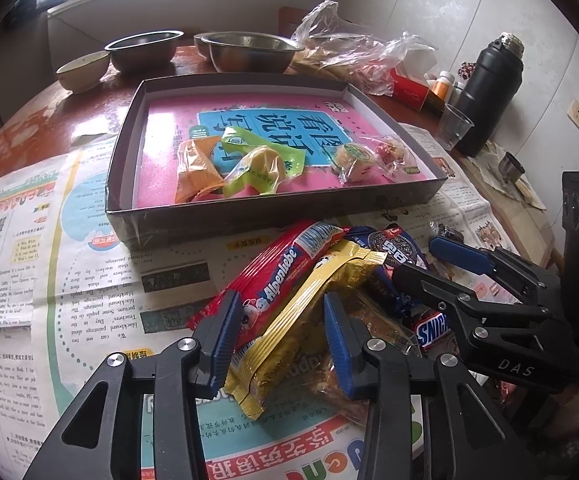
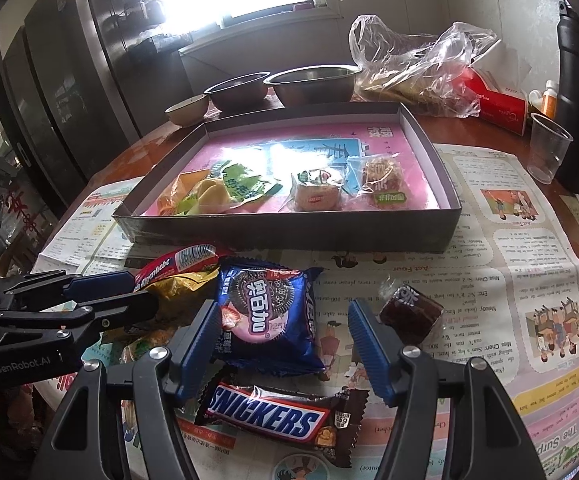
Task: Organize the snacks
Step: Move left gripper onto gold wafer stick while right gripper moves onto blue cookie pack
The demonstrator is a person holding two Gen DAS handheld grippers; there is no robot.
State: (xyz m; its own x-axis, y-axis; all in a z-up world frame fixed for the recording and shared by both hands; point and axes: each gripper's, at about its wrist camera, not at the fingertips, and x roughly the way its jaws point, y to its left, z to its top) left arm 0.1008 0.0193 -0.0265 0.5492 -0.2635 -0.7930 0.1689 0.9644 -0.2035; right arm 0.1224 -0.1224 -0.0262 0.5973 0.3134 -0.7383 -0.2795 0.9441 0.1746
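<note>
Left wrist view: low in the middle of the frame, the left gripper [image 1: 277, 338] has its blue pads on either side of a yellow snack packet [image 1: 301, 320] and the end of a red Alpenliebe stick pack [image 1: 273, 268]. The left pad lies against the red pack; whether the right pad presses the yellow packet cannot be told. Both packs lie on the newspaper [image 1: 89, 280] in a loose pile with a blue Oreo pack [image 1: 393, 248] and a Snickers bar [image 1: 429, 330] toward the right. Above the pile, in the centre of the frame, a shallow dark box [image 1: 249, 208] with a pink printed liner holds five wrapped snacks: an orange one, two green-and-yellow ones and two in clear wrap.

Right wrist view: the right gripper [image 2: 283, 338], at lower centre, has its fingers apart and gripping nothing, straddling the Oreo pack [image 2: 269, 312], with the Snickers bar [image 2: 273, 416] just below. A dark brown wrapped sweet [image 2: 409, 312] sits just right of the right finger. Steel bowls [image 2: 313, 84], a crumpled plastic bag [image 2: 417, 60] and a clear cup [image 2: 547, 152] stand along the upper part of the frame.
</note>
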